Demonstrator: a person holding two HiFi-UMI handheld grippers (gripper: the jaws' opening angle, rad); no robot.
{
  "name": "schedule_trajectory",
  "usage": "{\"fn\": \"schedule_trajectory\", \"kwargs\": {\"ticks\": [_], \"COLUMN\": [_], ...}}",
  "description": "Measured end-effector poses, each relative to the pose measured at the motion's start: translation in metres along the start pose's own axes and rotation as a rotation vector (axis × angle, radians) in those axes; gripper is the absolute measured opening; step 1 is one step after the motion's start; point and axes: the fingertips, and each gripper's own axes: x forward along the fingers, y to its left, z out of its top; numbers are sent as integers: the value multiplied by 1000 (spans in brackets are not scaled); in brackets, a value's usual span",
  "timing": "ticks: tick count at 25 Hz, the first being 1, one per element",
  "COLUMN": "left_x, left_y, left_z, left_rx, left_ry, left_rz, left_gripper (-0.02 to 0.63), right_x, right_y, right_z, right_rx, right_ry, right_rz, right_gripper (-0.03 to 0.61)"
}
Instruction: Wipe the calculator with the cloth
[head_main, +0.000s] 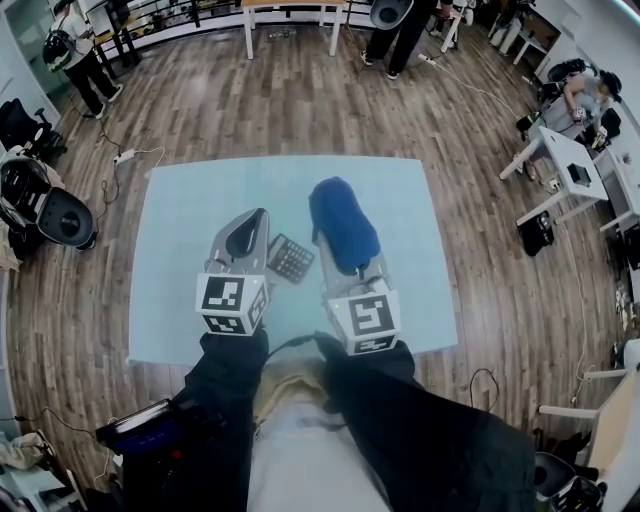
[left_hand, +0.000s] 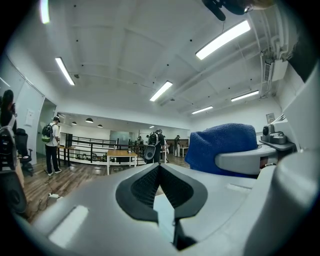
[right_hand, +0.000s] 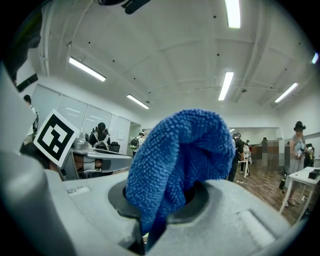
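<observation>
A dark calculator (head_main: 290, 258) lies flat on the pale table (head_main: 190, 230), between my two grippers. My left gripper (head_main: 258, 220) hovers just left of it, jaws shut with nothing in them; in the left gripper view the left gripper (left_hand: 160, 172) points up toward the room. My right gripper (head_main: 352, 268) is shut on a blue cloth (head_main: 340, 222), which bulges out past its tips, just right of the calculator. In the right gripper view the cloth (right_hand: 180, 155) fills the jaws of the right gripper (right_hand: 162, 202). The cloth (left_hand: 225, 145) also shows in the left gripper view.
The table's front edge (head_main: 290, 352) is close to the person's legs. A black chair (head_main: 50, 210) stands on the left, white desks (head_main: 580, 170) on the right, and a wooden table (head_main: 290, 12) far behind. People stand (head_main: 80, 55) at the room's far side. Cables (head_main: 125, 155) lie on the floor.
</observation>
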Motion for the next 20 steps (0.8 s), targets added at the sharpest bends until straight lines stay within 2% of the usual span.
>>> {"fn": "schedule_trajectory", "kwargs": {"ticks": [20], "left_x": [4], "left_y": [-3], "left_z": [-19], "left_rx": [-20], "left_ry": [61], "left_rz": [-5], "left_gripper": [-2], "right_x": [0], "right_y": [2], "right_z": [-7], "right_rx": [20], "right_ry": [2], "right_rz": [26], "right_gripper": [64]}}
